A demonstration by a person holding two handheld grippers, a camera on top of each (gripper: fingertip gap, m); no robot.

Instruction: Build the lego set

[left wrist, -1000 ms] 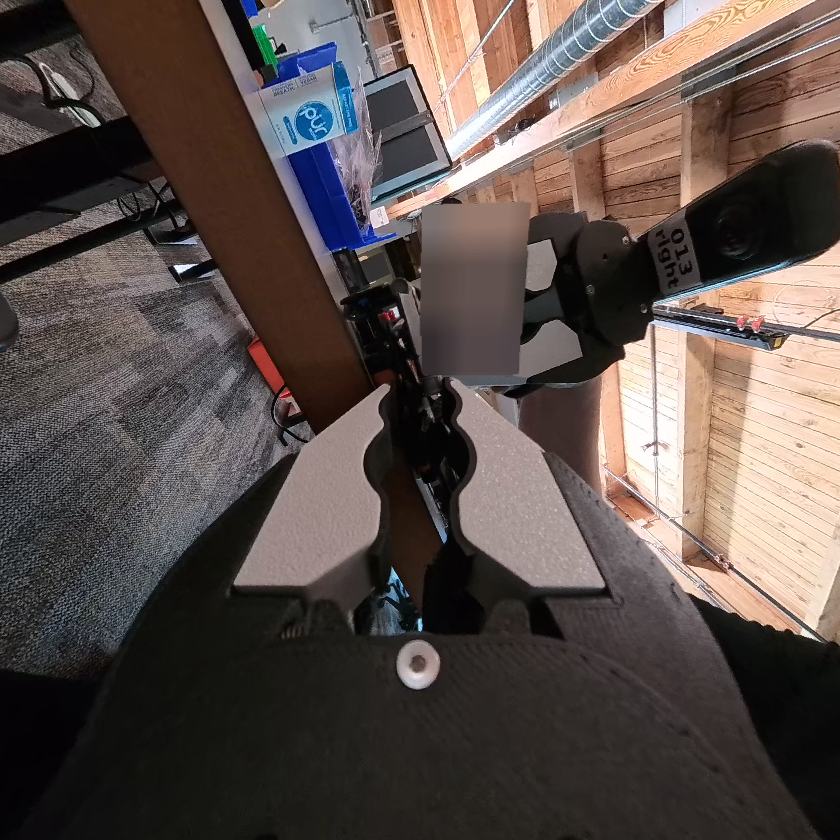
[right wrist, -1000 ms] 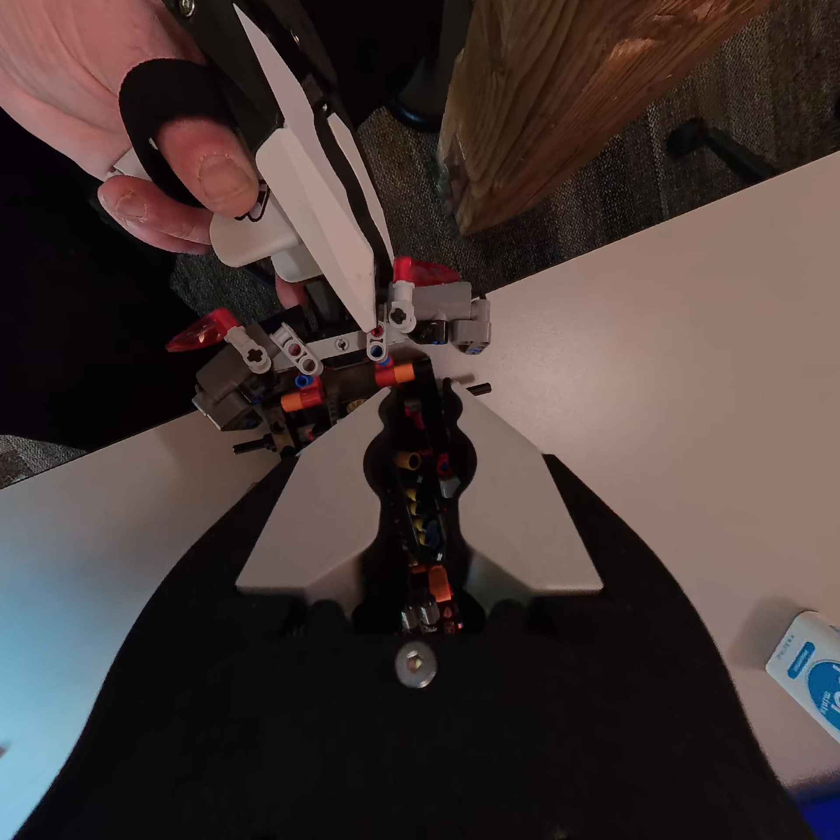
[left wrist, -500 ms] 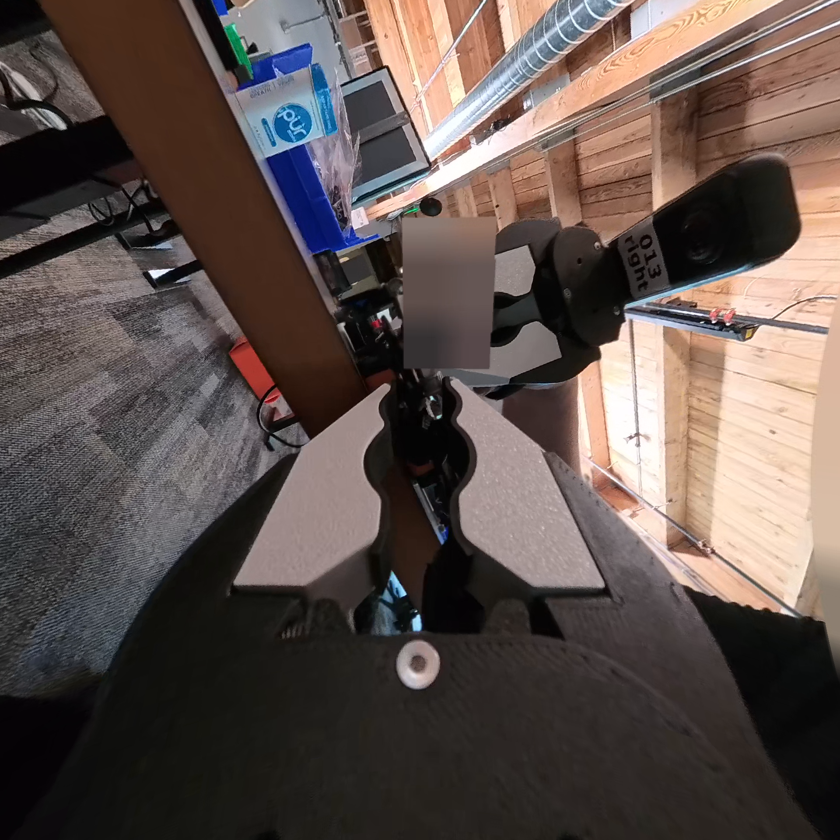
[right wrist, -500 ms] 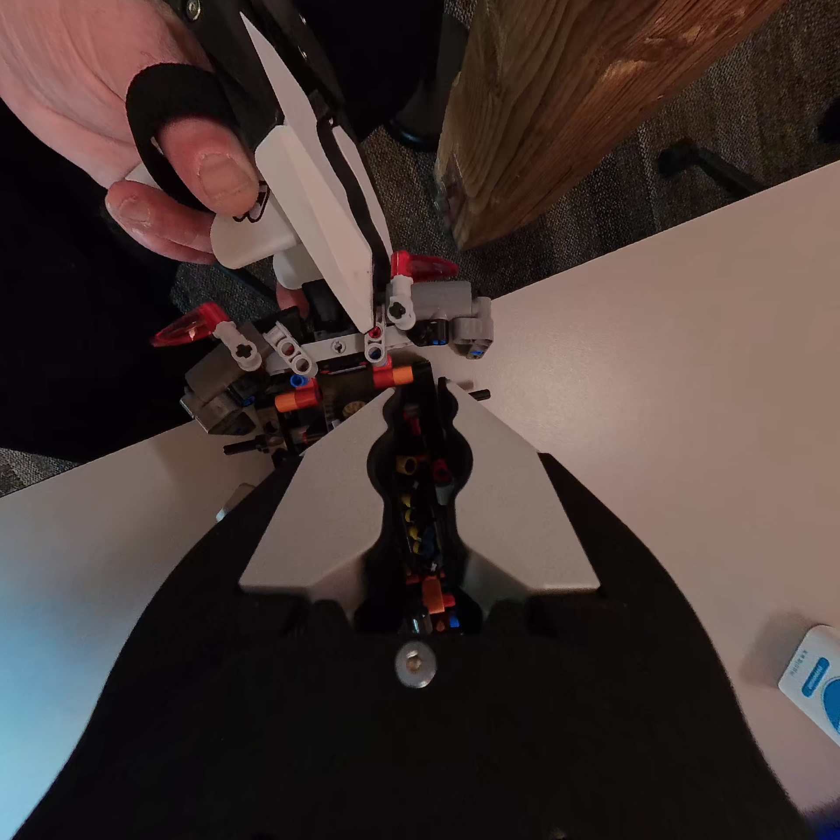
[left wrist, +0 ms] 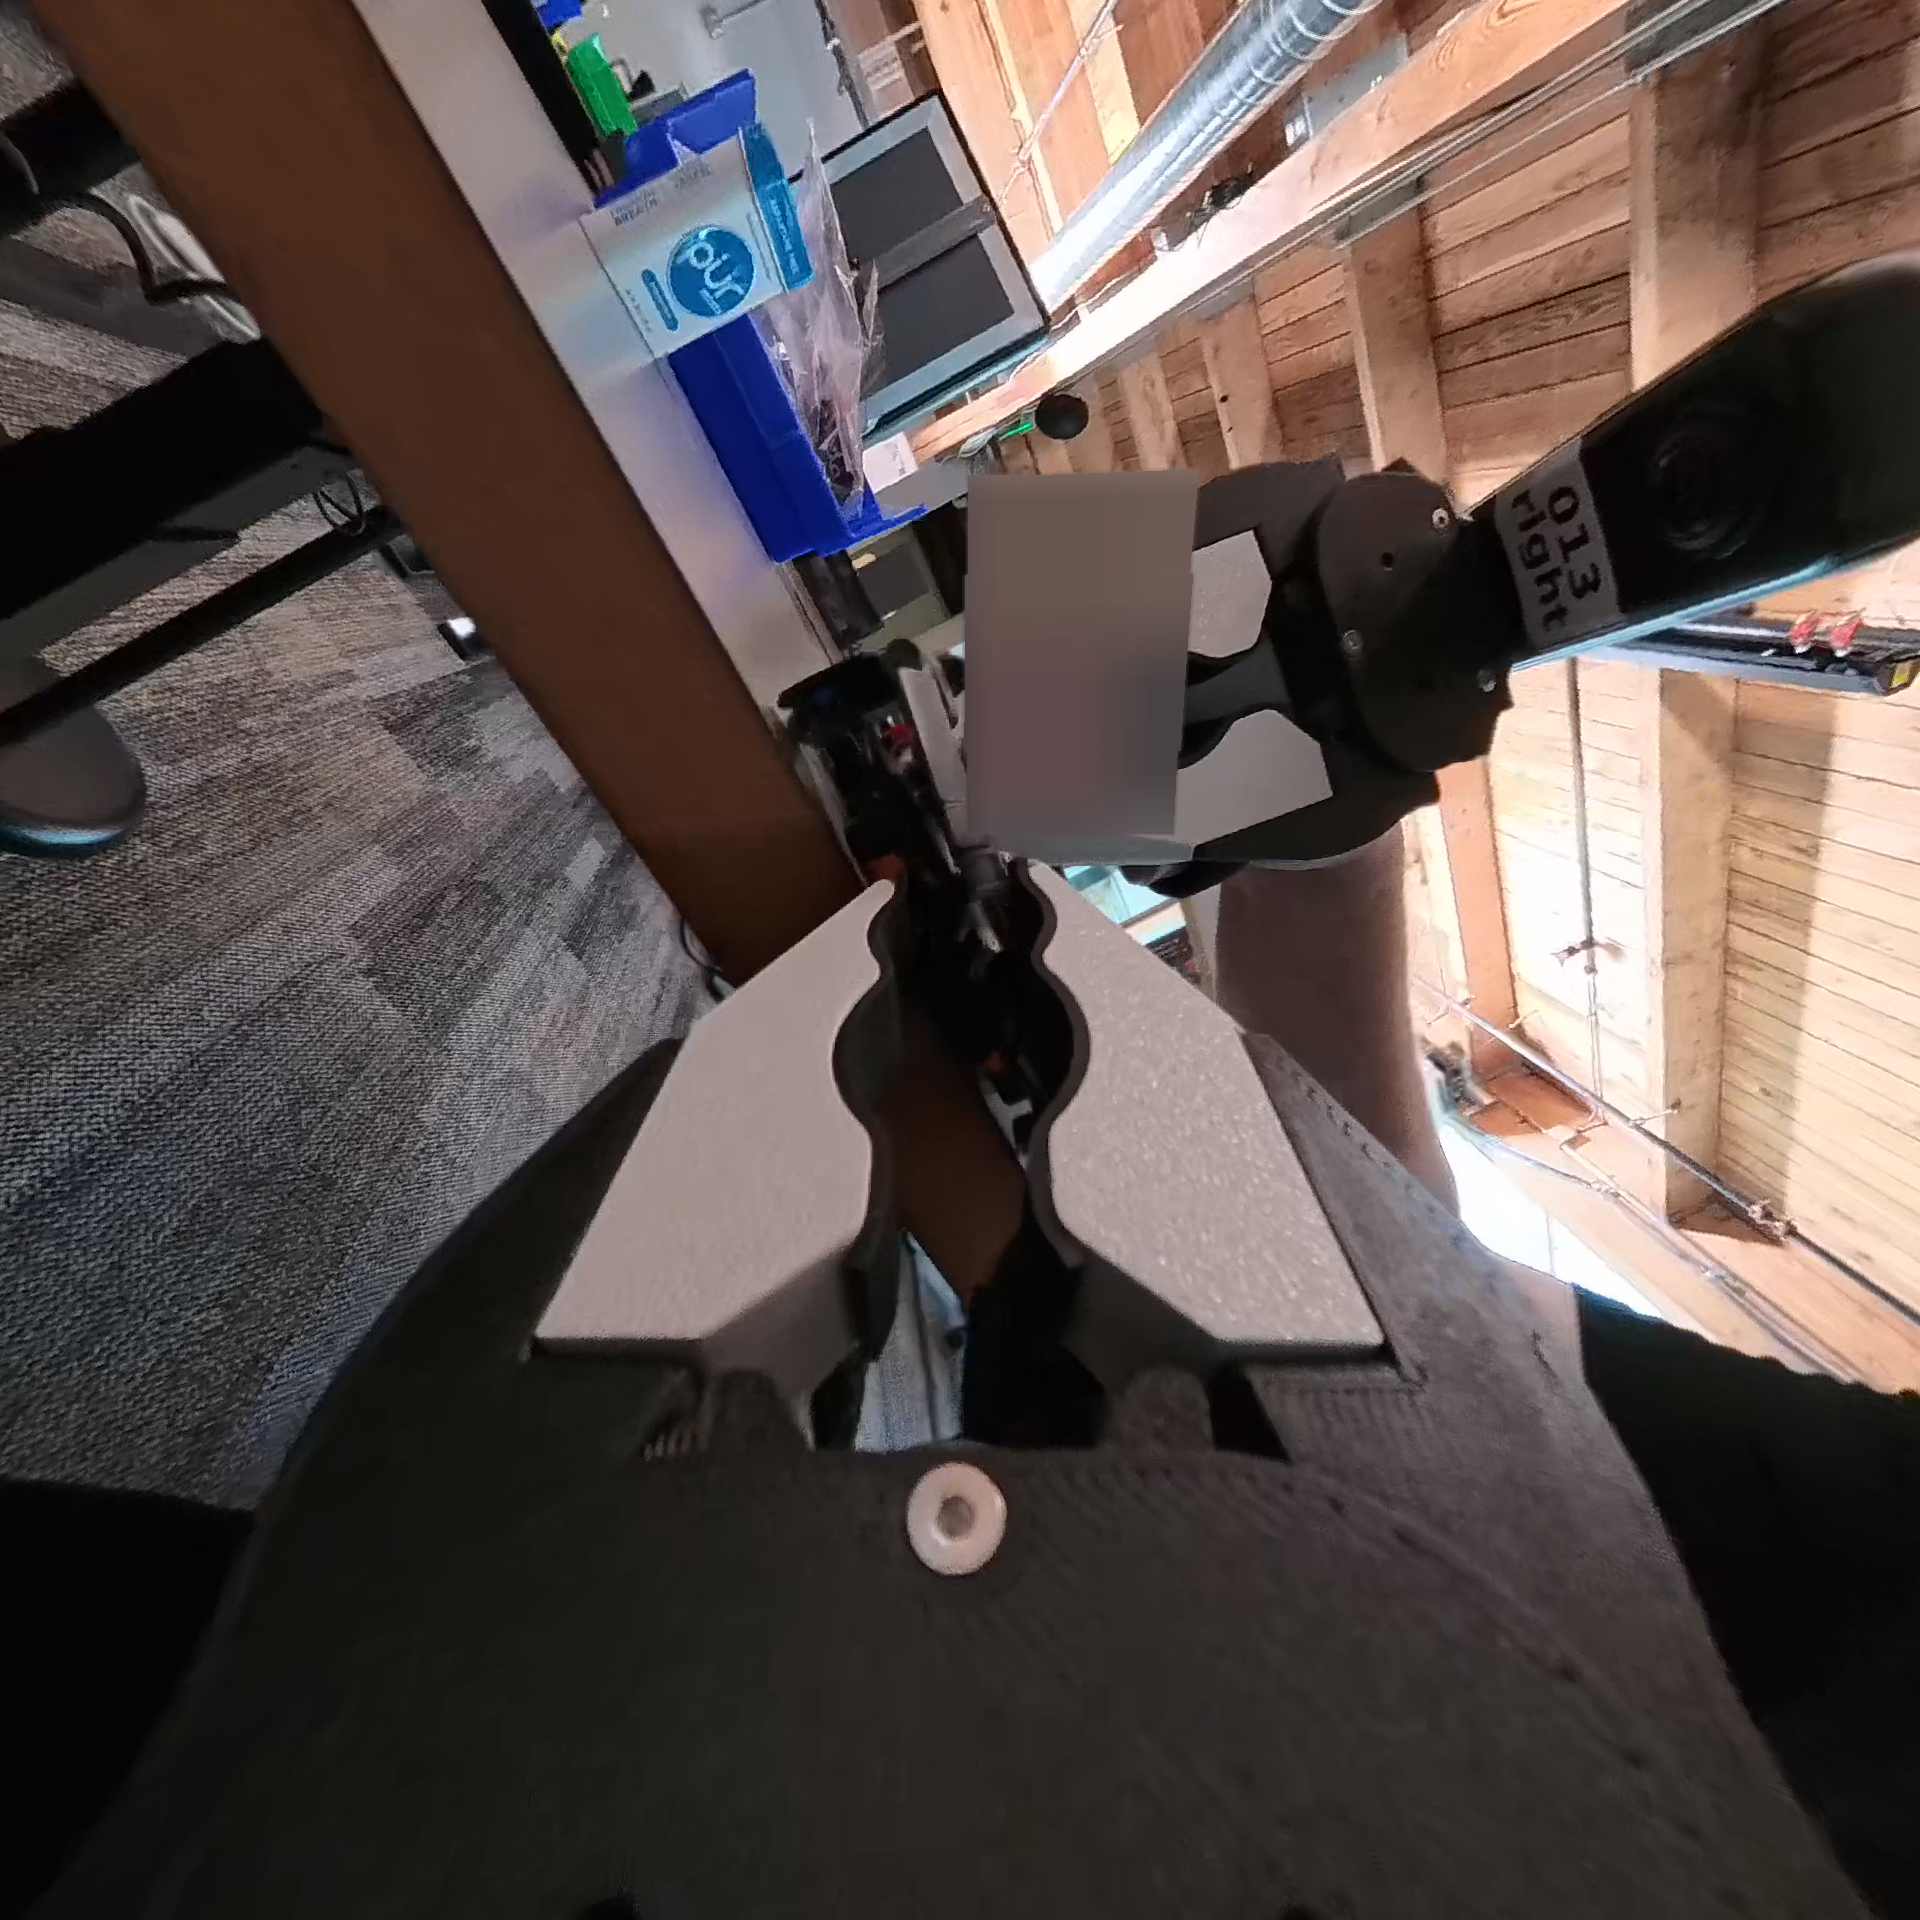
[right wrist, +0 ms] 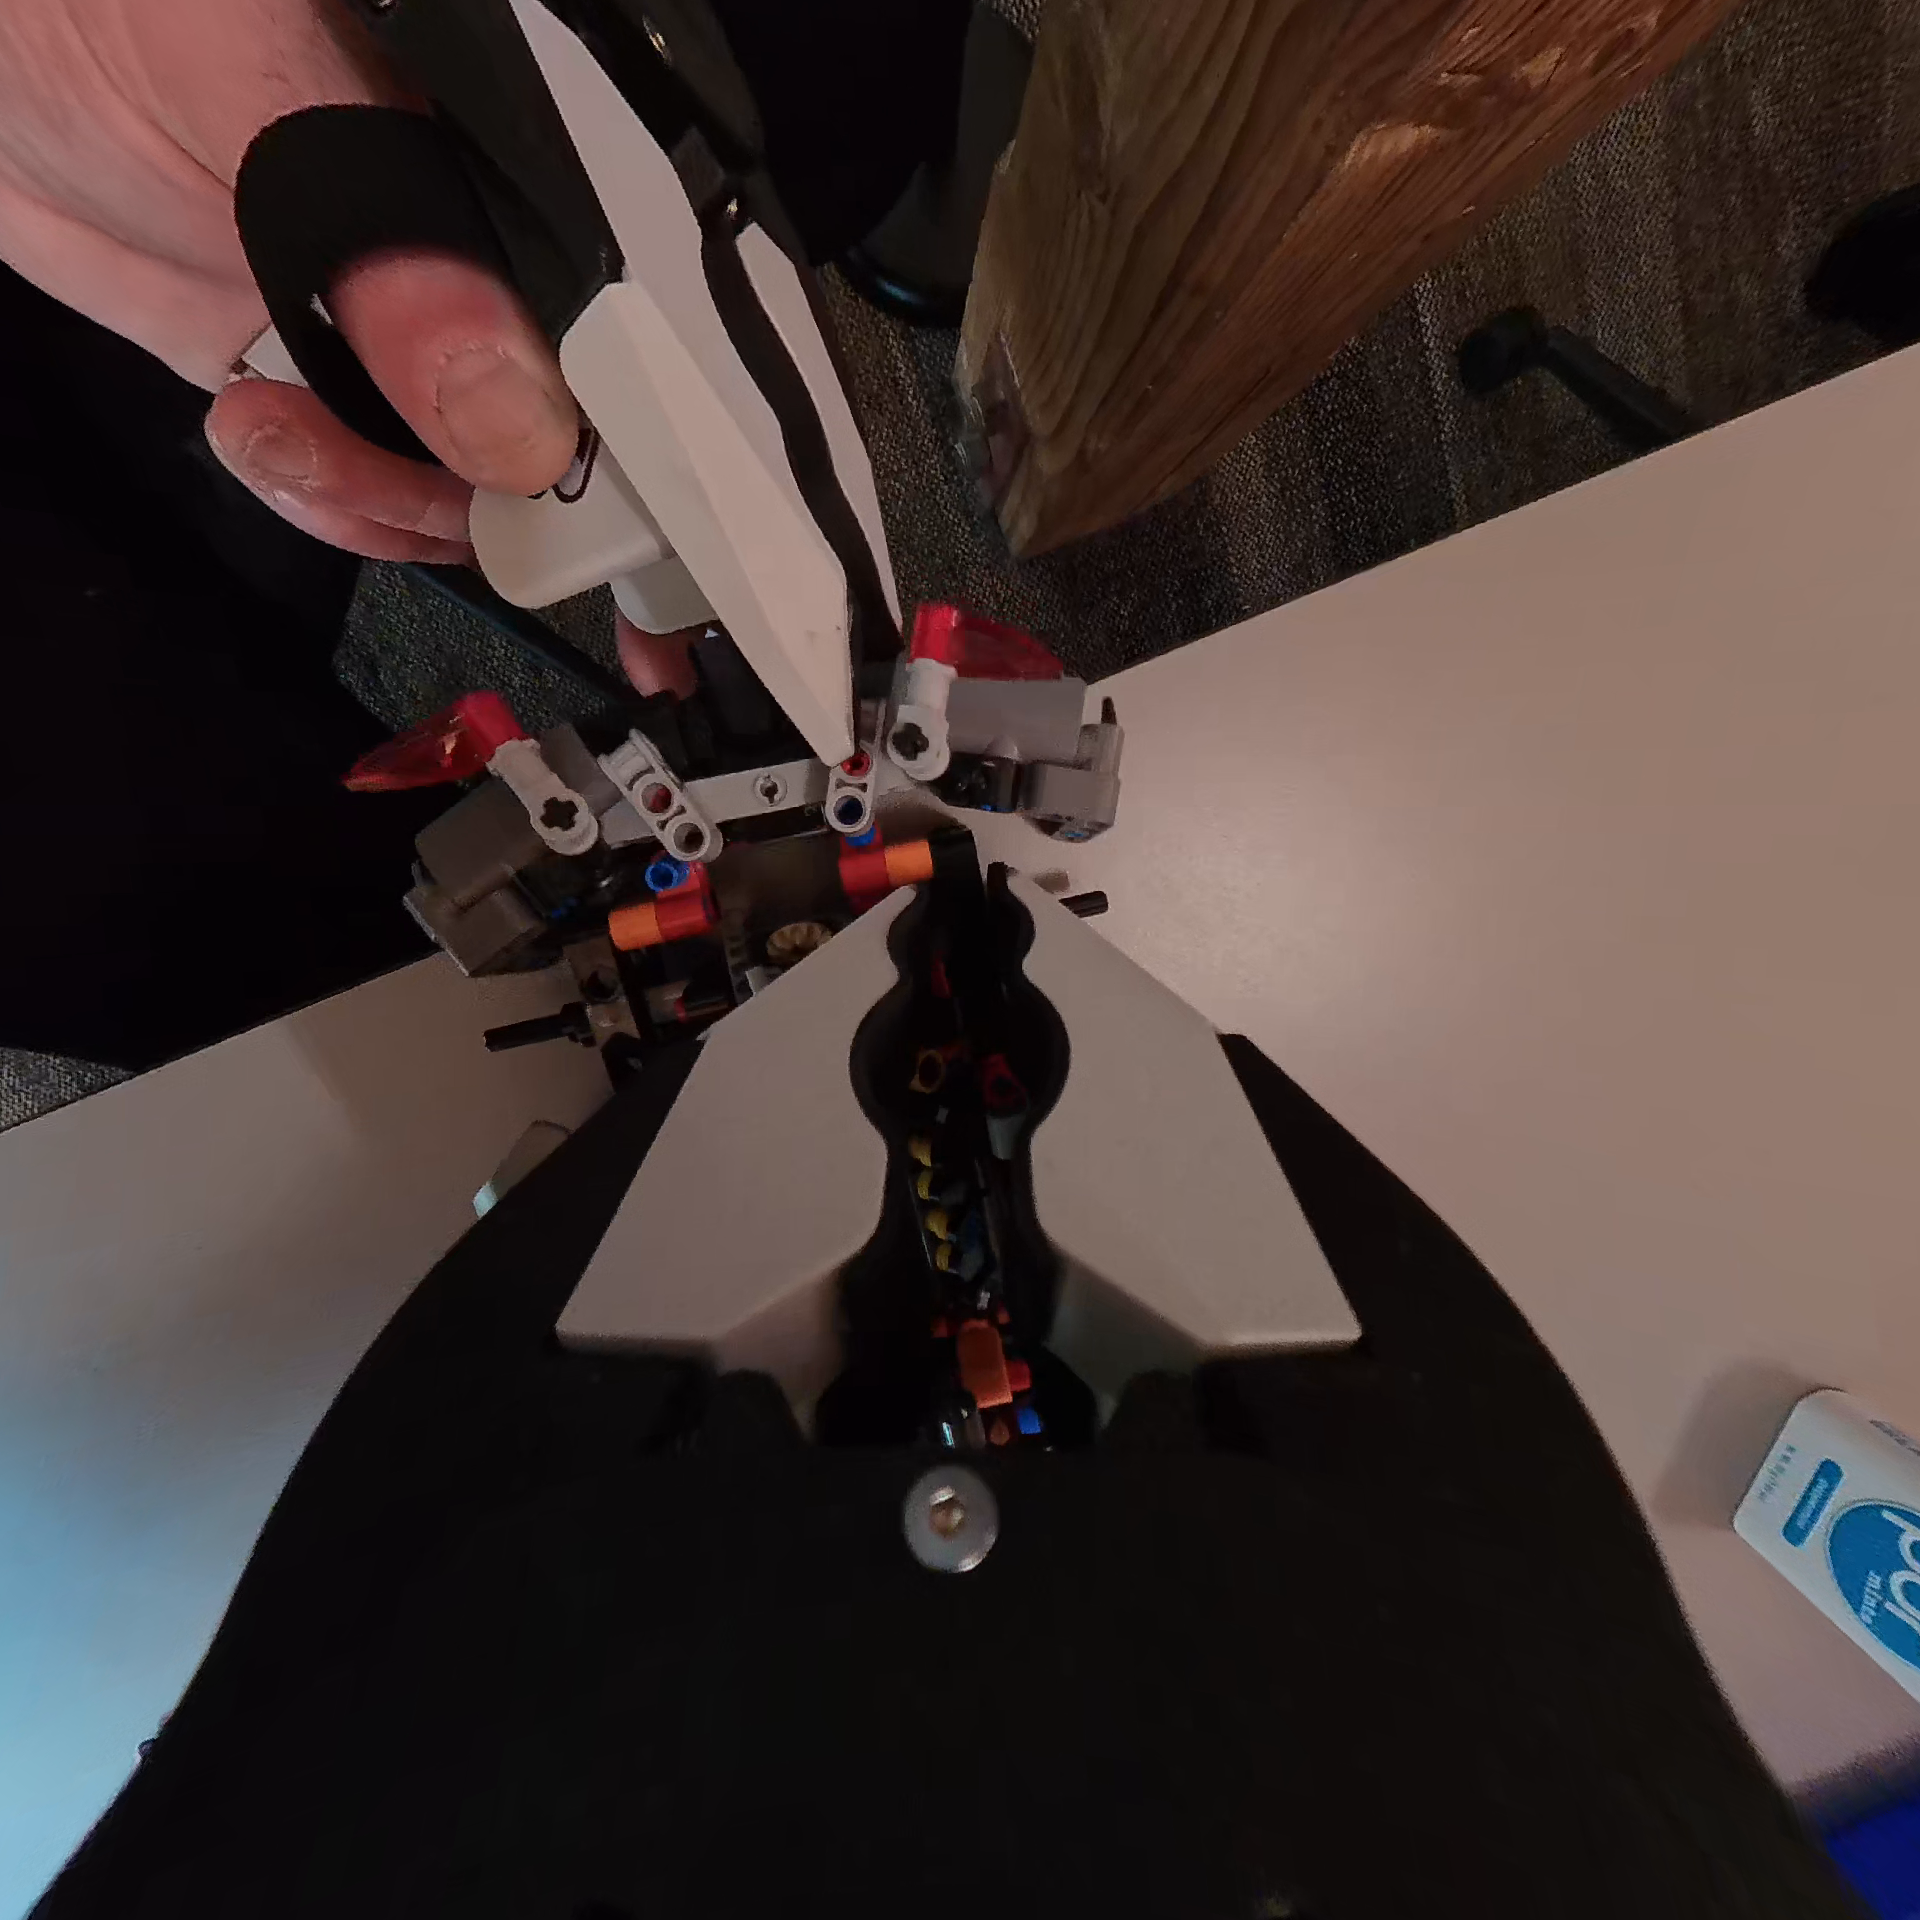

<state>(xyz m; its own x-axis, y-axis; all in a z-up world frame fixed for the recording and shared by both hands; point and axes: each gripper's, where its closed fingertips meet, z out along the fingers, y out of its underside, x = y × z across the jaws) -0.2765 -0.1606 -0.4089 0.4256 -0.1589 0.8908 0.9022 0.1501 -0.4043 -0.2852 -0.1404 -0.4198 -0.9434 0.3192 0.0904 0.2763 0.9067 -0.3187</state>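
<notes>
The lego model point(right wrist: 769, 790) is a grey and black frame with red clear pieces and orange connectors, held over the white table's point(right wrist: 1455, 831) edge. My right gripper point(right wrist: 956, 894) is shut on the model's black frame, which runs back between its fingers. My left gripper point(right wrist: 847, 727), held by a hand point(right wrist: 156, 208), comes in from the upper left, its closed tips on the model's grey beam. In the left wrist view, my left gripper point(left wrist: 956, 899) is shut with dark parts of the model point(left wrist: 940, 790) between its tips. The right gripper's fingers point(left wrist: 1247, 774) show beyond, partly behind a blurred patch.
A white and blue box point(right wrist: 1849, 1548) lies on the table at the lower right; it also shows in the left wrist view point(left wrist: 707, 260) beside a blue bin point(left wrist: 758, 436). A wooden post point(right wrist: 1299, 208) stands past the table edge on grey carpet. The grippers are tip to tip, or close to it.
Both grippers keep their hold. The model and the left gripper have shifted slightly in the right wrist view, and the left wrist view has swung a little.
</notes>
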